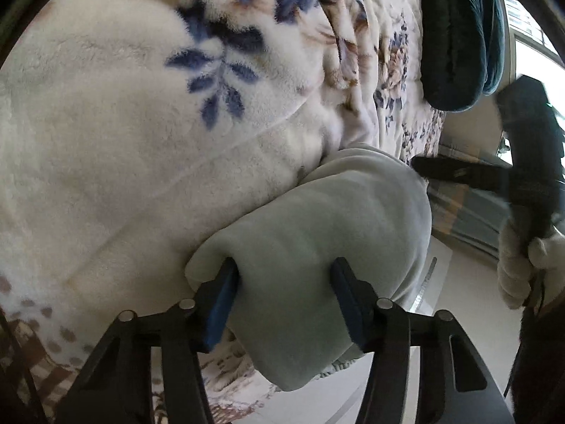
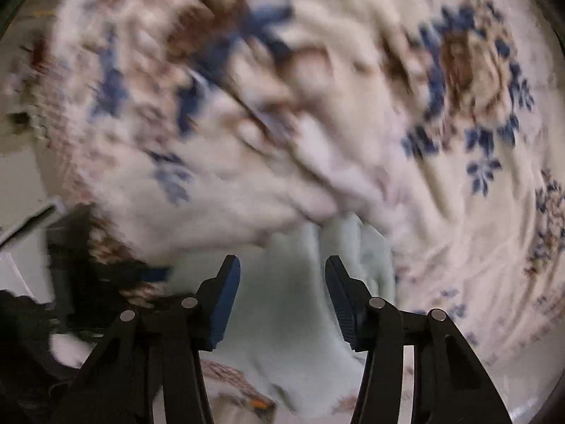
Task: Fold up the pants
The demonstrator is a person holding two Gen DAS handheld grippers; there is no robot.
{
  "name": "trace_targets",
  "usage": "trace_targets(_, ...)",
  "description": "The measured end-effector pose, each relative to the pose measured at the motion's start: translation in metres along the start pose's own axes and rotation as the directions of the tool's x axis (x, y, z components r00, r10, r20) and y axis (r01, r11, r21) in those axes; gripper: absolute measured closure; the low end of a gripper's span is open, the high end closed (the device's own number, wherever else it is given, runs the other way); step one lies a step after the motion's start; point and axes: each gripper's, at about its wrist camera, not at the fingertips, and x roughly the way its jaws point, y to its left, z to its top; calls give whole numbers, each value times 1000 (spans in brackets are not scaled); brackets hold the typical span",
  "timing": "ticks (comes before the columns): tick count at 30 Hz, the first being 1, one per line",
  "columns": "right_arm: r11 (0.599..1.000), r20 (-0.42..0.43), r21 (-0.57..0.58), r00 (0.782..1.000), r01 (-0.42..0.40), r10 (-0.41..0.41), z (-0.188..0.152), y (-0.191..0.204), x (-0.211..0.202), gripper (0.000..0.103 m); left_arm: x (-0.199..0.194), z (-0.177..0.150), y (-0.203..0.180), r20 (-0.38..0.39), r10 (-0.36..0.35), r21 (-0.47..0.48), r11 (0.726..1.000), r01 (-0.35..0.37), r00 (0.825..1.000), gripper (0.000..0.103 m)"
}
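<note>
Here the pants (image 1: 317, 233), a pale green fleecy bundle folded thick, lie at the edge of a bed covered with a white plush blanket (image 1: 116, 148) printed with blue leaves and brown flowers. In the left wrist view the left gripper (image 1: 284, 268) has its two blue-padded fingers (image 1: 220, 304) set on either side of the bundle, and both pads sink into the cloth, so the fingers are clamped on the pants. The bundle overhangs the bed edge and droops below the fingers toward the pale floor (image 1: 455, 304). Farther along the bed lies a dark teal cushion (image 1: 459, 35). At the right of that view a gloved hand (image 1: 526, 268) holds the black body of the other gripper.

The right wrist view is blurred. The right gripper (image 2: 282, 268) has its fingers (image 2: 224, 304) apart, with the green cloth of the pants (image 2: 282, 300) showing between and beyond them; whether the pads touch it, I cannot tell. The flowered blanket (image 2: 423, 81) fills the rest of that view.
</note>
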Motion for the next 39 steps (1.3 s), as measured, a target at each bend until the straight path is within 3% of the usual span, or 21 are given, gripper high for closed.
trace_targets(1, 1000, -42, 22, 999, -16, 17, 0, -4, 12, 49, -1, -1, 1, 2, 2, 8, 1000, -2, 1000, 53)
trace_targets(4, 968, -86, 150, 973, -202, 216, -2, -19, 34, 49, 0, -4, -3, 7, 16, 43, 999, -16, 1000, 55)
trace_targets(6, 958, -80, 164, 965, -236, 252, -1, -24, 36, 52, 2, -5, -5, 17, 33, 67, 997, -34, 999, 55)
trace_targets(7, 961, -90, 161, 966, -227, 243, -1, -24, 37, 62, 2, -5, -8, 26, 50, 82, 995, -52, 998, 55)
trace_targets(10, 979, -84, 172, 988, -112, 128, -2, -21, 39, 84, 2, -6, -14, 44, 67, 109, 991, -71, 997, 55)
trace_targets(13, 993, -20, 70, 996, 92, -91, -13, 9, 26, 87, 0, -6, -22, 54, 72, 140, 987, -79, 996, 55)
trace_targets(15, 986, 45, 83, 988, 142, -146, -22, 9, 18, 87, -6, -8, -29, 70, 80, 182, 979, -92, 994, 55)
trace_targets(18, 966, 112, 252, 989, 61, -92, -33, -29, 15, 87, -6, -5, -42, 100, 109, 258, 957, -132, 989, 55)
trace_targets(21, 938, 174, 346, 983, -15, -48, -35, -53, 15, 87, 0, 3, -49, 104, 158, 329, 926, -183, 982, 55)
trace_targets(22, 906, 207, 409, 978, -110, 25, -36, -64, 19, 86, 3, 7, -50, 92, 181, 340, 918, -202, 979, 55)
trace_targets(24, 826, 249, 460, 940, -326, 233, -34, -78, 29, 86, 0, 12, -52, 81, 232, 352, 903, -245, 969, 57)
trace_targets(25, 791, 291, 474, 917, -387, 275, -37, -84, 23, 86, -6, 13, -54, 68, 231, 363, 900, -240, 971, 55)
trace_targets(26, 798, 340, 438, 898, -415, 280, -41, -82, 9, 82, -15, 13, -60, 68, 234, 379, 893, -243, 970, 54)
trace_targets(28, 834, 406, 358, 874, -421, 267, -53, -74, -19, 63, -34, 10, -77, 113, 276, 439, 848, -297, 954, 43)
trace_targets(29, 844, 461, 342, 856, -414, 233, -69, -71, -37, 38, -45, 9, -93, 162, 293, 490, 805, -334, 942, 32)
trace_targets(30, 851, 542, 321, 817, -416, 194, -92, -68, -55, 20, -51, 8, -102, 194, 303, 516, 777, -360, 933, 24)
trace_targets(31, 855, 601, 315, 784, -412, 157, -110, -70, -67, 18, -54, 8, -114, 229, 310, 547, 743, -385, 923, 21)
trace_targets(33, 857, 656, 341, 751, -388, 79, -145, -75, -79, 18, -46, 12, -142, 235, 302, 626, 680, -382, 924, 16)
trace_targets(35, 816, 687, 429, 727, -388, -15, -200, -75, -73, 17, -25, 17, -166, 192, 321, 674, 643, -362, 927, 16)
trace_targets(37, 733, 697, 514, 715, -446, -55, -254, -86, -50, 17, 3, 18, -190, 140, 342, 727, 601, -331, 929, 16)
trace_targets(39, 594, 697, 608, 713, -527, -82, -311, -88, -9, 17, 23, 12, -204, 131, 370, 767, 550, -330, 920, 16)
